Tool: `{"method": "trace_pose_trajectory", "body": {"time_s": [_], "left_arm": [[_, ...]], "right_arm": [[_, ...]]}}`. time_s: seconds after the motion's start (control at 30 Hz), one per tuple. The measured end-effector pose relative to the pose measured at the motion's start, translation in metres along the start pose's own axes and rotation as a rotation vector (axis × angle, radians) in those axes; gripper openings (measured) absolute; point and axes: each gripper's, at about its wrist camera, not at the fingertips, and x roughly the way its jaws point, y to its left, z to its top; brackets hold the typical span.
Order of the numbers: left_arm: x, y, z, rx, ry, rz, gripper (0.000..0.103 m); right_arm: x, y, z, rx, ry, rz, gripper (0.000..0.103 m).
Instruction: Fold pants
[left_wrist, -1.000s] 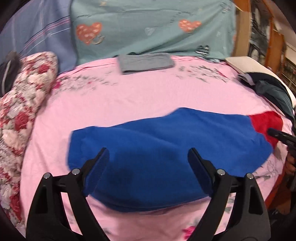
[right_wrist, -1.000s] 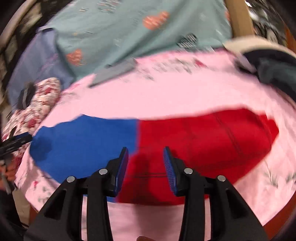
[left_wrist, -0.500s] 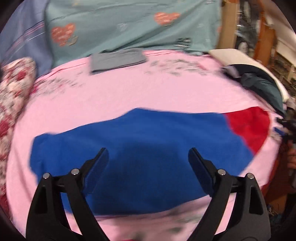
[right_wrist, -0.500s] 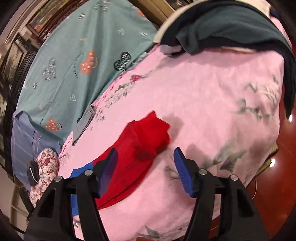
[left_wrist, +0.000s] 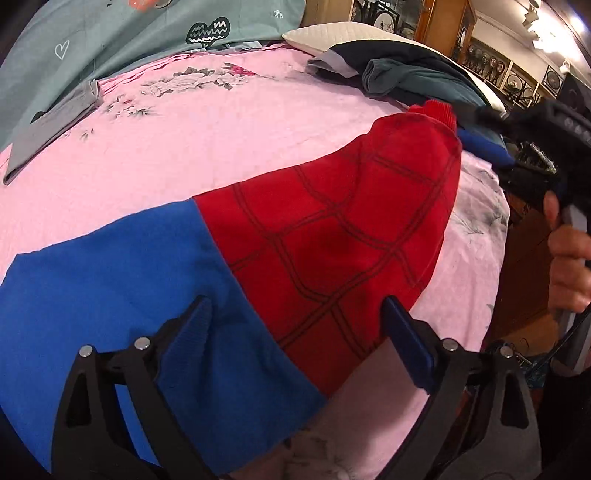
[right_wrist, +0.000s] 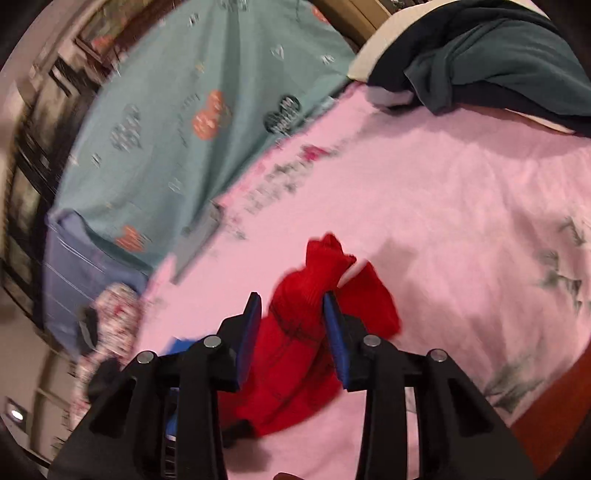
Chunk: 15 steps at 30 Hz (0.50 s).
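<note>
On the pink sheet, in the left wrist view, lies one pair of pants, blue at the left and red with a dark grid at the right, the red cuff bunched at the far end. The left tongs hang just above them, jaws spread wide and having just opened further, with cloth showing below the gap but not pinched; one blue pad stands over the red edge, the other over the blue. One grey folded cloth is cut off at the left edge, and one dark heap sits on a pale pillow behind. At the right edge a hand holds a black tool whose tip is blurred.

In the right wrist view, much of it blurred, the right tongs have just narrowed around the red leg, which is gathered between the two pads; the right pad touches it, and whether the left one presses I cannot tell. A sliver of blue peeks out behind the left finger. The cuff rises past the tips.
</note>
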Motion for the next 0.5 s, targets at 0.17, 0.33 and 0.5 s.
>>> {"method": "trace_pose_trajectory", "body": {"time_s": [0.17,0.33,0.5], "left_arm": [[0.001,0.003,-0.001,0.003,-0.015,-0.004,0.095],[0.004,0.008,0.001,0.002,-0.02,-0.016,0.096],[0.003,0.01,0.0,-0.005,-0.028,-0.033,0.096]], "right_arm": [[-0.001,-0.032,-0.016,0.116,0.082,-0.168,0.04],[0.005,-0.034,-0.029,0.135,0.104,-0.152,0.04],[0.019,-0.031,-0.026,0.171,0.109,-0.163,0.042]]}}
